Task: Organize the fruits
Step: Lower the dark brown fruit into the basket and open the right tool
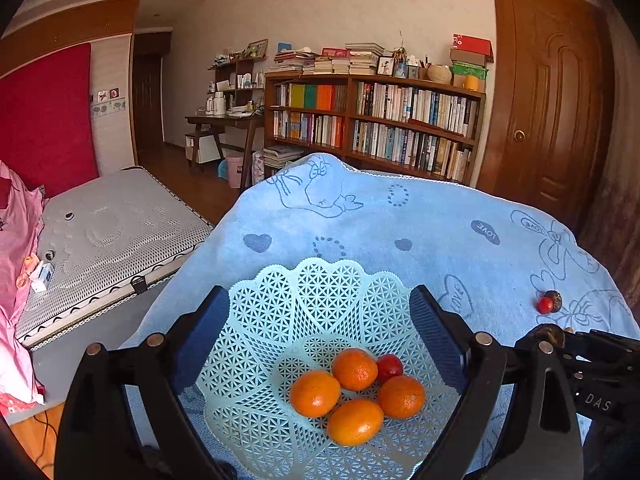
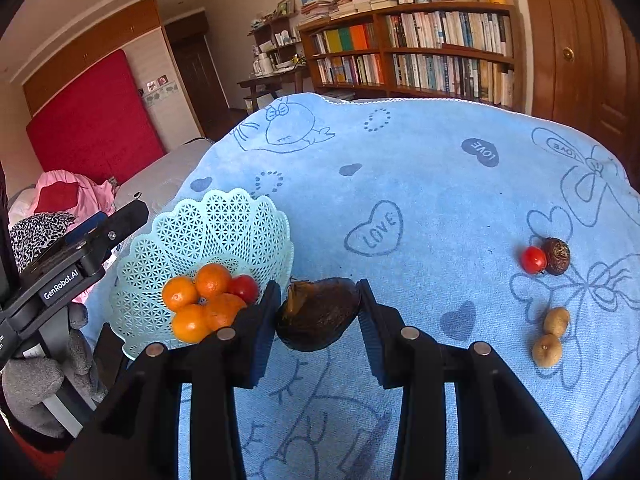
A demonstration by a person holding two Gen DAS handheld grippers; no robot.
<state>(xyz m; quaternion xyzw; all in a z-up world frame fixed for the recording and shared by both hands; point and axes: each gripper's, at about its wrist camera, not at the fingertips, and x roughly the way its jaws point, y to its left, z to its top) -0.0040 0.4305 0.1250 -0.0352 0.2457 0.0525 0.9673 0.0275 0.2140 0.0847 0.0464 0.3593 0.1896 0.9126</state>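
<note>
Fruits are split between the basket (image 2: pixel 224 220) and the towel (image 2: pixel 420 184) that covers the surface. In the basket: four oranges (image 2: pixel 212 280) and one red tomato (image 2: pixel 244 287). Loose on the towel, well apart to the right: a second tomato (image 2: pixel 533 259) touching a dark round fruit (image 2: pixel 557 256), and nearer, two tan longans (image 2: pixel 551 336) touching each other.

Right claw (image 2: pixel 318 312): partly closed on a dark brown fruit (image 2: pixel 318 312), pads touching both its flanks; it looks gripped, just beside the basket's right rim. Whether it is lifted clear of the towel cannot be told.

Left claw (image 1: pixel 320 344): wide open, holding nothing, fingers standing either side of the basket from the near side. Pads look close to the walls but contact is not certain.

Step in hand, judged: carry the dark fruit into the basket.

Notes for doing it well:
- Lift enough to clear the scalloped rim before moving left; the rim is thin lattice and would likely tip the basket if knocked.
- Left claw is placed to steady the basket; light closure on the walls should do.
- Release low, over the bare far side, not on the oranges, or they may roll.
- Grip is on a rounded, tapering body; keep the squeeze even so it does not squirt out.
</note>
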